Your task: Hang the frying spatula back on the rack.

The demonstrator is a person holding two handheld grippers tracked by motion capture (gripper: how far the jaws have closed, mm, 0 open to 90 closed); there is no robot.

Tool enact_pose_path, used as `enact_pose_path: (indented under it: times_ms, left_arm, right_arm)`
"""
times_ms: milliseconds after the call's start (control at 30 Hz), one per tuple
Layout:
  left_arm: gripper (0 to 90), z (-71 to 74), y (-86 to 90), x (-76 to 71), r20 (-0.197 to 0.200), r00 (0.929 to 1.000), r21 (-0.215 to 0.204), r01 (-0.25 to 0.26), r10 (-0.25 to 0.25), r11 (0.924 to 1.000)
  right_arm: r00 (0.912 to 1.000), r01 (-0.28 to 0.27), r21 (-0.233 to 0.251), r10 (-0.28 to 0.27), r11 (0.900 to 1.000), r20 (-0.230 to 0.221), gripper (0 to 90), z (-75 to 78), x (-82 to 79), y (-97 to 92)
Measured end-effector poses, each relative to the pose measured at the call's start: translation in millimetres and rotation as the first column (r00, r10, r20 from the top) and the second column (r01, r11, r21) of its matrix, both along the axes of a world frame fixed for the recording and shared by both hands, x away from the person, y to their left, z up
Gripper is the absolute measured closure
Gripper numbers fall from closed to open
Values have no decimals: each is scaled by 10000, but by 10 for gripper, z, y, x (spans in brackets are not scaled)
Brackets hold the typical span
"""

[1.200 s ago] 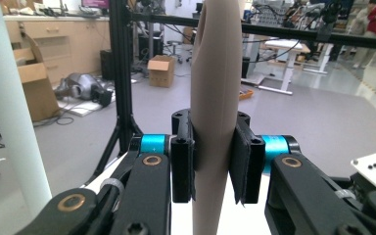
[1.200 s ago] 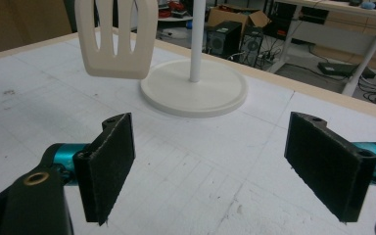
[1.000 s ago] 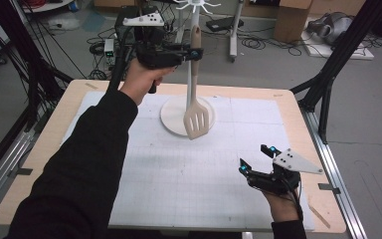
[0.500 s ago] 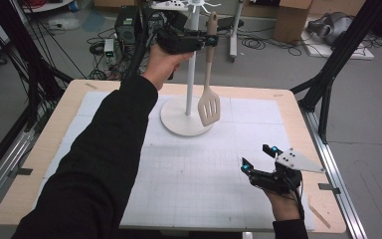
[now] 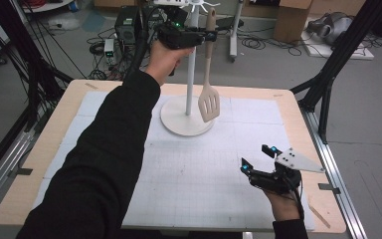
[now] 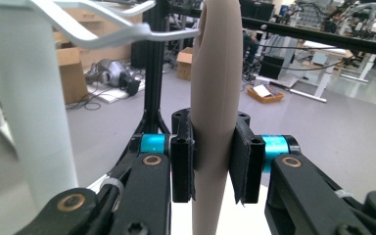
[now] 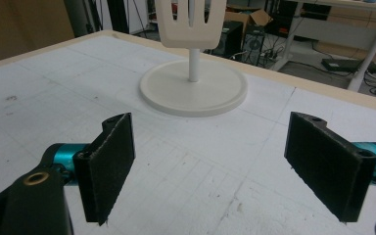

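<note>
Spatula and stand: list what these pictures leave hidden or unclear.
- Spatula: in the left gripper view, the handle's top end and the blade are cut off by the frame edges, and the left claw covers part of the handle.
- Stand: in the high view its hooks run into the top edge, so whether the spatula hangs on one cannot be told.
- Right gripper view: the spatula's handle is cut off by the top edge.

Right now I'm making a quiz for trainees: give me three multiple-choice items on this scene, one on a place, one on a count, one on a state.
1. Where does the spatula blade hang?
A. over the stand's round base
B. flat on the mat
C. off the table's edge

2. How many slots has the blade?
A. one
B. three
C. six

3. How are the right gripper's jaws?
A. shut on the spatula
B. open, empty
C. shut on the pole

Answers: 1 A, it hangs above the base; 2 B, the high view shows three; 3 B, the pads stand wide apart.
</note>
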State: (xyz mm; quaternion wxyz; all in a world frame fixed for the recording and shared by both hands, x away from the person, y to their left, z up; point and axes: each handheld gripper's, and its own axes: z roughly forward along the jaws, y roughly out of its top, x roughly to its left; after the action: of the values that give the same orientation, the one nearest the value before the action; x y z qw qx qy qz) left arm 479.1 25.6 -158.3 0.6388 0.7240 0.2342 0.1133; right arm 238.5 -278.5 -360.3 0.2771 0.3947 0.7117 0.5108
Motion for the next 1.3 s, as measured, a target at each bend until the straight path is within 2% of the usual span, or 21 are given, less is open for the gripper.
enact_pose_path:
  times_ms: [200,333,400,600,700,767,800,867,900,967,1067,1200,1300]
  left_arm:
    - [734,-17,18,42,-203,9996,-73,-191,190,9998]
    - [734,-47,18,65,-294,9991,137,-307,311,9994]
    - [733,-57,18,73,-332,9988,112,-346,350,9993]
    - [728,-65,-14,52,-330,9972,72,-674,676,9977]
    - [717,-73,-25,34,-357,9970,190,-684,690,9975]
    - [666,-98,-35,14,-380,9958,251,-820,829,9963]
    - [597,-114,-39,4,-393,9957,312,-826,838,9961]
    - [491,-151,-53,-43,-371,9944,383,-974,988,9945]
    - [474,-175,-50,-88,-206,9942,267,-1054,1059,9941]
    - [441,-214,-25,-153,-15,9930,301,-1180,1181,9926]
    - [346,-290,20,-270,576,9877,471,-1479,1451,9879]
    - [335,-421,137,-472,855,9863,426,-1454,1414,9885]
    - [304,-572,250,-649,819,9869,288,-1419,1392,9895]
  right_arm:
    - [10000,-23,5,23,10000,15,176,2,-5,8]
    - [10000,-18,10,18,10000,4,176,1,-6,0]
    - [10000,-7,26,8,10000,-6,176,-1,-5,-2]
    - [10000,13,8,-13,10000,-22,176,-8,-9,-17]
    - [10000,13,-2,-13,10000,-37,176,-7,-18,-16]
    - [10000,20,-10,-20,10000,-36,176,-8,-21,-17]
    - [10000,15,-8,-15,10000,-38,176,-10,-21,-17]
    - [10000,3,-30,-3,10000,-40,176,-14,-22,-15]
    - [10000,-12,-16,12,10000,-45,176,-16,-24,-9]
    - [10000,-75,-100,75,9999,4,176,-18,-24,-4]
    - [10000,-91,-161,91,9998,-13,176,-26,-25,1]
    - [9999,-56,-161,55,9999,-85,176,-44,-34,-6]
    - [9999,-47,-130,45,9999,-121,176,-53,-37,-24]
